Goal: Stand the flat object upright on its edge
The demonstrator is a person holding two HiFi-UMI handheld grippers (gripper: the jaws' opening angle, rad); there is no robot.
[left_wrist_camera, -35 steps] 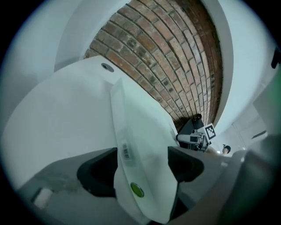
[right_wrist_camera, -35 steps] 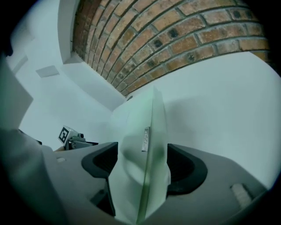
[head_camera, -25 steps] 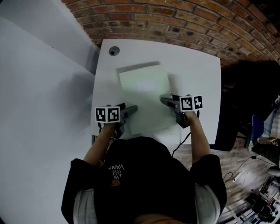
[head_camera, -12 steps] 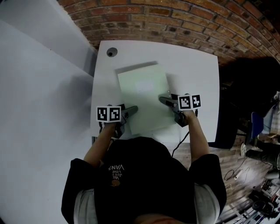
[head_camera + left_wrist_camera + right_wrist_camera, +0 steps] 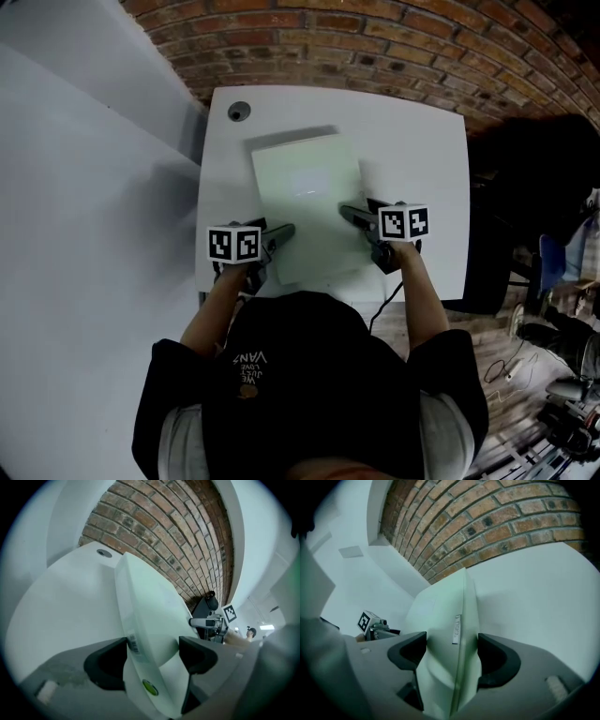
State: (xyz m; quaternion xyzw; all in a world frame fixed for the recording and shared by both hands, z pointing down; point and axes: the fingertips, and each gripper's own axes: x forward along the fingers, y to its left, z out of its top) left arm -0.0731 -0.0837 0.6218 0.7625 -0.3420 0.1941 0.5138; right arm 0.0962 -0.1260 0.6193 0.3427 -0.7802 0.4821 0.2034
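Flat object (image 5: 305,192) between left claw (image 5: 284,232), right claw (image 5: 348,215).

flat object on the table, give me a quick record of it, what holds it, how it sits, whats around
object: flat object, thin, pale green
surface: white table
left gripper: jaws closed on its near left edge
right gripper: jaws closed on its near right edge
pose: appears tilted off the table, not upright on its edge
nearby: round grommet at the table's far left corner; brick wall behind
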